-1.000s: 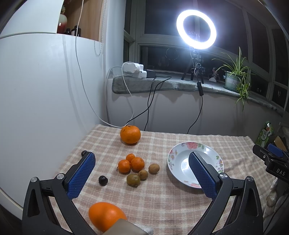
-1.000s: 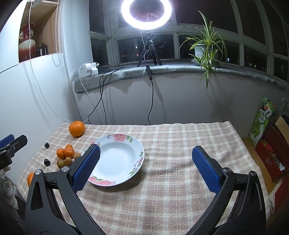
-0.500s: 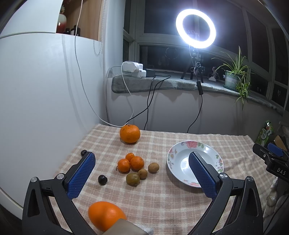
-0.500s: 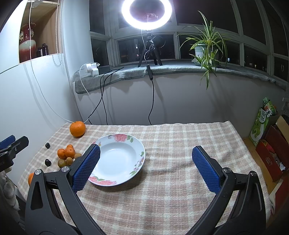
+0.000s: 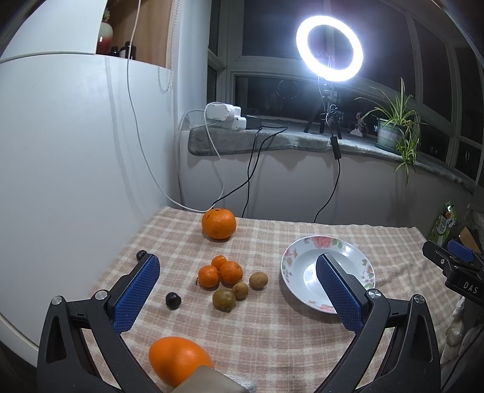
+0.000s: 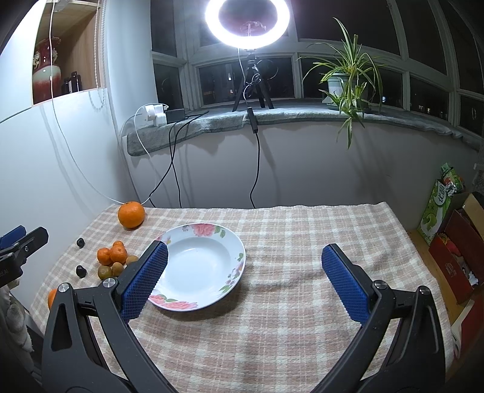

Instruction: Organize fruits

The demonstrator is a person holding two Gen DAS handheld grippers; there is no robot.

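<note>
Fruits (image 5: pixel 230 279), centre frame beside the empty plate (image 5: pixel 290 267), look light, round, prone to rolling; grip each across its middle. Left tool (image 5: pixel 237 288) and right tool (image 6: pixel 244 272) both gape wide, empty.

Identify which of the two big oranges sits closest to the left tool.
The big orange at the table's near edge, just below the open left tool. The other big orange sits at the far edge, beyond the small-fruit cluster.

Ring light (image 6: pixel 247 22) glows on grey sill (image 6: pixel 302 113) beside potted plant (image 6: pixel 348 75); dark windows (image 5: pixel 272 93) behind; white wall (image 5: pixel 75 151) left.
</note>
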